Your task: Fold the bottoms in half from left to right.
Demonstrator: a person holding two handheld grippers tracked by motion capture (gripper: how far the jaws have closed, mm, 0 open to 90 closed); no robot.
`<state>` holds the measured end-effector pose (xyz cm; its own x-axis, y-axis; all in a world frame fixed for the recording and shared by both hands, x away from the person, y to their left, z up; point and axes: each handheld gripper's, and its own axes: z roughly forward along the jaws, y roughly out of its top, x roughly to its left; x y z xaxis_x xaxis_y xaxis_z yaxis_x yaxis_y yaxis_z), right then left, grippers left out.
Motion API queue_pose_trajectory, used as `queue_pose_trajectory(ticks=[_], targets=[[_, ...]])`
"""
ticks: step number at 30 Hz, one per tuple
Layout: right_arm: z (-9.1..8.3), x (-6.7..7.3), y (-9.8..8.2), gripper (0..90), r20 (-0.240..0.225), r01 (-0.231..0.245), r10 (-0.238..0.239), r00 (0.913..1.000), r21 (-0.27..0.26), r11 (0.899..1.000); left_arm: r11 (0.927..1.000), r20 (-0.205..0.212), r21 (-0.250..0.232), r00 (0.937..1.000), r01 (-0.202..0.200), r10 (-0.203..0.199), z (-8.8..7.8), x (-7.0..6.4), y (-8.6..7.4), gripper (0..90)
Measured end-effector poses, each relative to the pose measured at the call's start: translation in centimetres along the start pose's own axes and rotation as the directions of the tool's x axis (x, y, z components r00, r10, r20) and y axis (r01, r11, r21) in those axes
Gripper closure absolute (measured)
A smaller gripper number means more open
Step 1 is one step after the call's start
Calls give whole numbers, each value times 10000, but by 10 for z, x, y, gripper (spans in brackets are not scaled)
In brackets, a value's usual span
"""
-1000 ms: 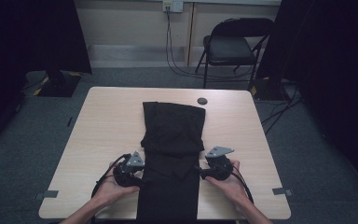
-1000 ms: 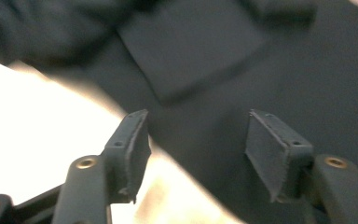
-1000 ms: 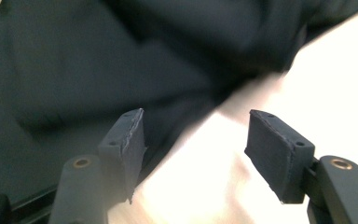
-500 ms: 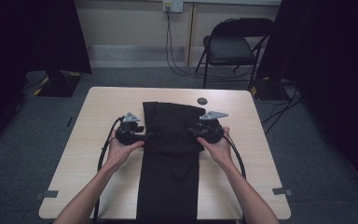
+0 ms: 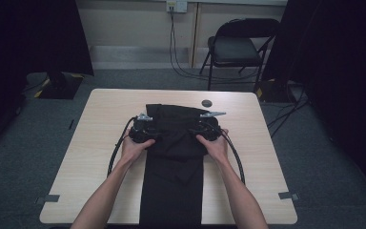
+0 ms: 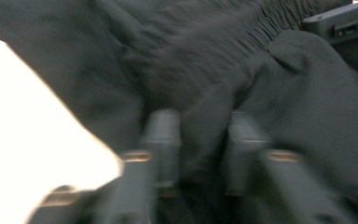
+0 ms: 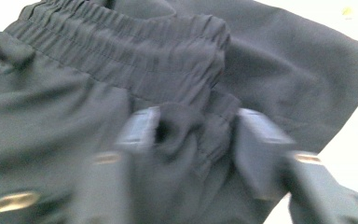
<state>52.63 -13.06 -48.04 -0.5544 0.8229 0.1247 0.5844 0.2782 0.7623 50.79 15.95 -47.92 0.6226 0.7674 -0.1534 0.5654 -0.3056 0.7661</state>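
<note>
black trousers (image 5: 174,157) | lie lengthwise down mid worktop (image 5: 100,124), near end draped off your edge | left tongs (image 5: 148,135) and right tongs (image 5: 201,130) each clenched on cloth | fold looks part made, lay-down and smoothing left

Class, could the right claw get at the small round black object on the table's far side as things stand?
Probably not at once: the right claw is clamped on the black trousers. The bare table around the round black object leaves the path free once it lets go.
</note>
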Motion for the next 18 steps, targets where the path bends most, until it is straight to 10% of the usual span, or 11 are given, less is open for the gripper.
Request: queue_pose_trajectory(ticks=[10, 15, 18], targets=[[-51, 22, 27, 769, -525, 584, -683, 9963, -1713, 9835, 9846, 487, -1490, 9939, -909, 992, -59, -22, 30, 807], [-91, 31, 27, 766, -1037, 675, -966, 9899, -2541, 9648, 9676, 614, -1880, 9812, -1687, 1830, -90, -43, 24, 797], [-104, 39, 12, 759, -1248, 895, -1249, 9843, -2576, 9621, 9705, 926, -1645, 9768, -1765, 1933, -97, -52, 8, 767]])
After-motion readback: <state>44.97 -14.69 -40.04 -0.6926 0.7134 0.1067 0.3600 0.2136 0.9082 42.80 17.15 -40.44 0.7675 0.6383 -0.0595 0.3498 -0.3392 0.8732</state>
